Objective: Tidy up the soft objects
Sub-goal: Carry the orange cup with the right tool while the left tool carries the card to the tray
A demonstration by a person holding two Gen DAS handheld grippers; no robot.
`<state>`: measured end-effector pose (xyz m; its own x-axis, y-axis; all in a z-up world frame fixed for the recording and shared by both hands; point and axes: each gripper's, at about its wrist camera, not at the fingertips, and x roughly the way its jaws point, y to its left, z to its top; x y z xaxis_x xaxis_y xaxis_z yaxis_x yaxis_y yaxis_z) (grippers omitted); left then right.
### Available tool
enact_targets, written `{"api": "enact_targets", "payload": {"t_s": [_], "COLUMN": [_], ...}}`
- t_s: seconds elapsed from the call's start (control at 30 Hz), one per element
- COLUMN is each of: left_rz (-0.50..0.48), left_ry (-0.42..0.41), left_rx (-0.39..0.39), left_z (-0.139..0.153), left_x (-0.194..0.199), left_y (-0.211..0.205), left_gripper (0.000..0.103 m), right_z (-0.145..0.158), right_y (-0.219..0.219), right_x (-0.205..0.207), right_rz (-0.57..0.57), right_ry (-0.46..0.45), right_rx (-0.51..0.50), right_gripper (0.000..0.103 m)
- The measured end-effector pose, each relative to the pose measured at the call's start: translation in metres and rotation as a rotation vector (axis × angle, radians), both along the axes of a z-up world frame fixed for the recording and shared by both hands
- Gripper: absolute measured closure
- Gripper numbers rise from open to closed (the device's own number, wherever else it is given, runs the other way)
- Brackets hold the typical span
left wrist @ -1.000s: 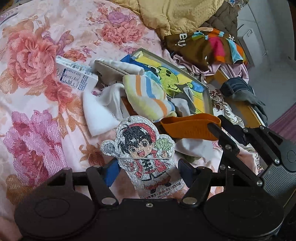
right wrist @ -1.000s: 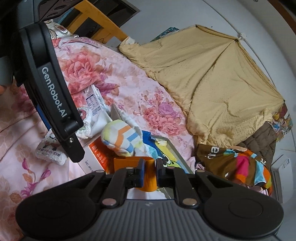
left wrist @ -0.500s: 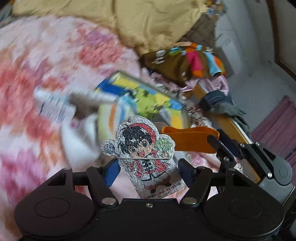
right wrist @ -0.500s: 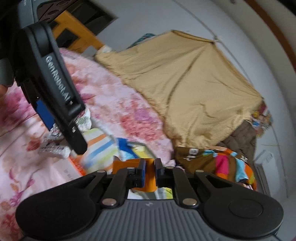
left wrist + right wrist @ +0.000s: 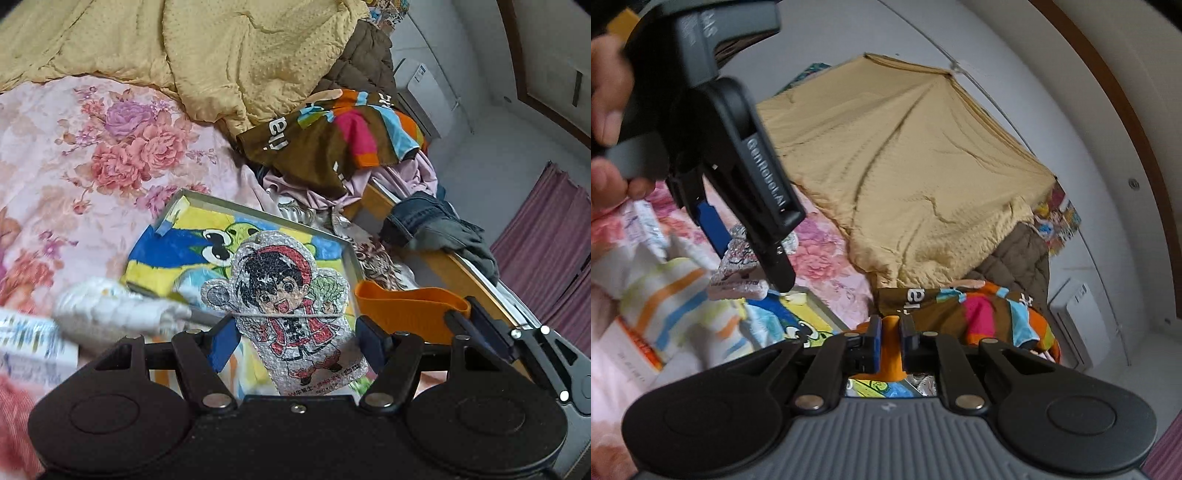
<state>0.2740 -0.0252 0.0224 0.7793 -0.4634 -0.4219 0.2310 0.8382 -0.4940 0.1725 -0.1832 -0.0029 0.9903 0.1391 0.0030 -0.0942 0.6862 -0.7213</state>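
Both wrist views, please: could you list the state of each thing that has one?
Left tool: shut on the cartoon figure, held upright.
Right tool: shut on the orange band, lifted.
Tin box: open, tilted on the bed.
Yellow blanket: spread, rumpled.
Brown shirt: crumpled.
Striped sock: lying loose.

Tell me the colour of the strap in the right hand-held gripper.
Orange strap, clearest in the left wrist view.

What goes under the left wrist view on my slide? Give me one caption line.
Left gripper carries a glittery cartoon-boy cutout above a cluttered floral bedspread.
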Motion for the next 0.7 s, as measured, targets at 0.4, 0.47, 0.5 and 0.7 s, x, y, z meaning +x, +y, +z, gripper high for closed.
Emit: {"api": "enact_targets", "payload": {"t_s": [0.4, 0.47, 0.5, 0.7], "left_rz": [0.071, 0.073, 0.084, 0.095], "left_ry": [0.073, 0.11, 0.133, 0.178], "left_rx": [0.03, 0.062, 0.054, 0.069], "left_z": [-0.028, -0.037, -0.042, -0.069], "left_x": [0.124, 0.137, 0.141, 0.156], "left_y": [0.005, 0.006, 0.009, 0.014], "left_gripper": [0.033, 0.033, 0.033, 0.033], "right_z": [-0.014, -0.015, -0.016, -0.029], "right_y": [-0.009, -0.013, -0.016, -0.027], "right_x": [0.108, 0.12, 0.128, 0.15], "right_rz": [-0.031, -0.042, -0.051, -0.143], "right_ry": [0.106, 0.144, 0.168, 0.263], "right_rx": [0.086, 0.131, 0.153, 0.195], "right_gripper": [0.091, 0.091, 0.091, 0.087]}}
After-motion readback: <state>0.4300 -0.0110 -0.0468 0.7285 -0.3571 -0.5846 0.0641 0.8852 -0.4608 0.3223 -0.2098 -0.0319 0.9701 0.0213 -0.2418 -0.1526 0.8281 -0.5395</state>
